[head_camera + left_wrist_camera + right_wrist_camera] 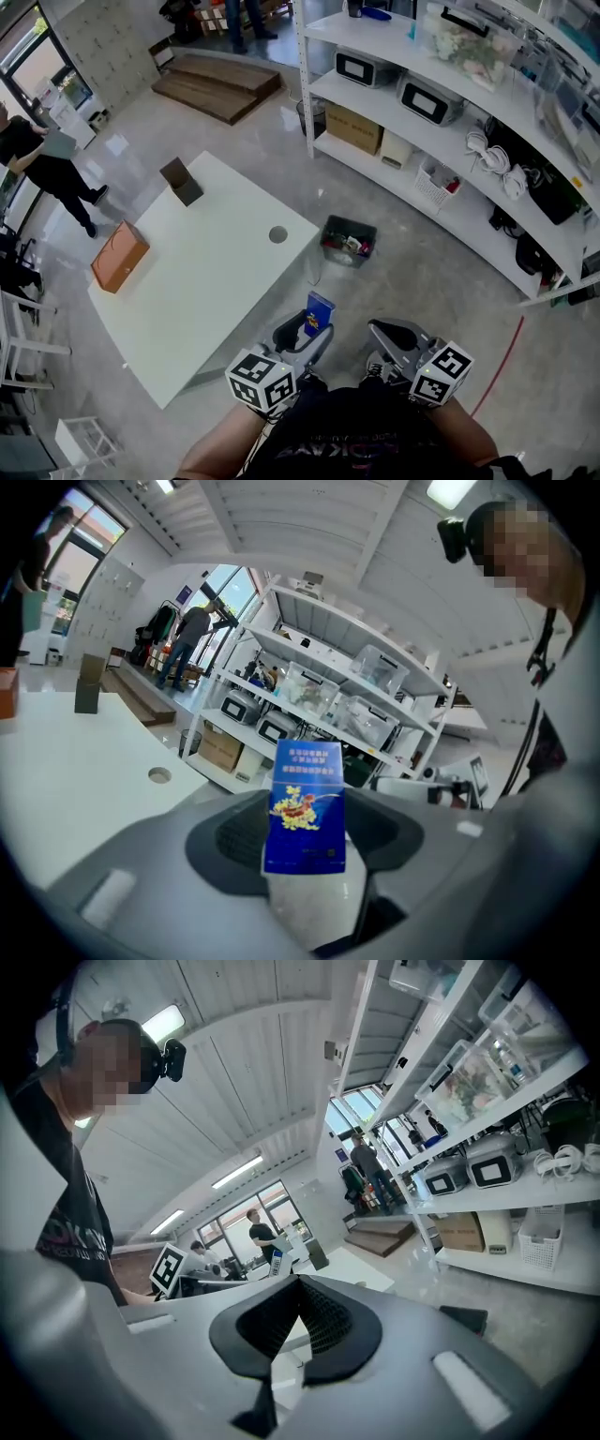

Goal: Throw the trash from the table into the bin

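Note:
My left gripper is shut on a blue snack packet, which stands upright between the pads off the near corner of the white table. In the left gripper view the blue packet fills the gap of the left gripper. A dark bin with trash inside stands on the floor just past the table's right corner, ahead of both grippers. My right gripper is beside the left one, shut and empty. In its own view the right gripper has its pads touching at the tips.
On the table lie an orange-brown box at the left edge and a dark upright box at the far end. A round hole marks the tabletop. White shelves run along the right. A person stands far left.

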The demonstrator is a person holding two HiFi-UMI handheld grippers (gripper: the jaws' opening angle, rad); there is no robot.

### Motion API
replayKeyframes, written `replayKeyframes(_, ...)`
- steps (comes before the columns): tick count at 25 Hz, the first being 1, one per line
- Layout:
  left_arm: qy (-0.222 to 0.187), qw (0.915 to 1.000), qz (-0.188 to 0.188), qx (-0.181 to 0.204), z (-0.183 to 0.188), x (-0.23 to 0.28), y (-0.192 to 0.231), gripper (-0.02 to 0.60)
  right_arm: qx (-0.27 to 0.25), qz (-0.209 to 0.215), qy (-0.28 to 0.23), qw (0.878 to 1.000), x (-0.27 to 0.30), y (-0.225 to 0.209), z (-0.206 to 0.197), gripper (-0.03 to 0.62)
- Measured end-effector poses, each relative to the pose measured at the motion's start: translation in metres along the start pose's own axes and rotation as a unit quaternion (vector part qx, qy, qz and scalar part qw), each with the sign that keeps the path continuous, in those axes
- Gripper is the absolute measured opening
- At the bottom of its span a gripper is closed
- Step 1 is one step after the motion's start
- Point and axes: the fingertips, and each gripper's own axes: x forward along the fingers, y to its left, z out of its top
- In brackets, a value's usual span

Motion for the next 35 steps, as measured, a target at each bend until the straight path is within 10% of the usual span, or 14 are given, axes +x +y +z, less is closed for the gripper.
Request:
replayKeyframes(17,-0.03,0.9982,0.051,-0.001,-0.017,0.099,-0.122,0.245,-0.003,0.045,0.004,0.999,-0.123,-0.092,0.026,0.0)
replayKeyframes(35,-0.026,0.999,0.037,0.004,0.035,0.151,-0.036,0.245,-0.006,0.001,0.009,1.0,-0.048,-0.147,0.066,0.0)
